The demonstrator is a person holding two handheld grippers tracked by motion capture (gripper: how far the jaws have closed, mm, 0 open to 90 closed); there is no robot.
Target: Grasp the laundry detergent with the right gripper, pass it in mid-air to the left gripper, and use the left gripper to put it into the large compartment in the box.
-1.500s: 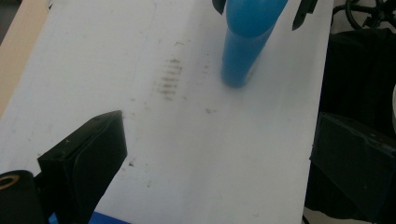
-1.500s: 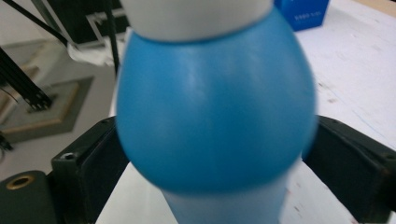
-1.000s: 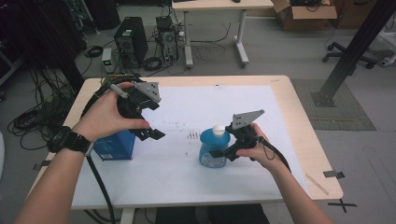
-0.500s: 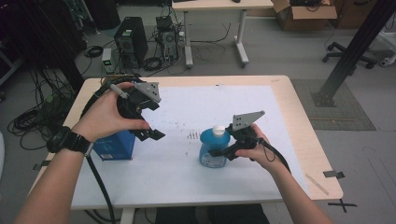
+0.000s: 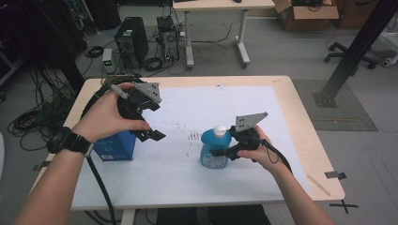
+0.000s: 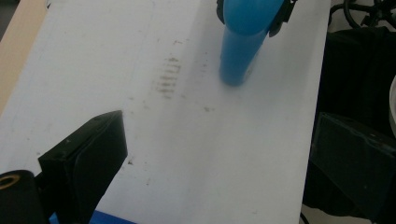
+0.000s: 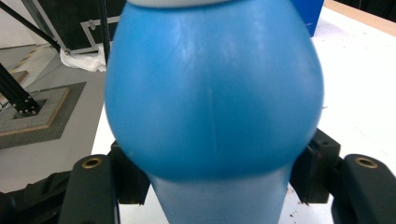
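The right gripper [image 5: 220, 152] has just been closing its jaws around the blue bottle [image 5: 215, 149], which stands between them on the table. Now both jaws press against the narrow part of the bottle, under its round shoulder.

On the table [image 5: 300, 136] we find a paper sheet [image 5: 197, 108] over most of the top. The bottle [image 5: 215, 149] stands upright on it, right of centre, toward our edge. The box [image 5: 114, 146] sits well apart at the sheet's left edge. Beyond the table, a computer tower [image 5: 130, 42] on the floor.
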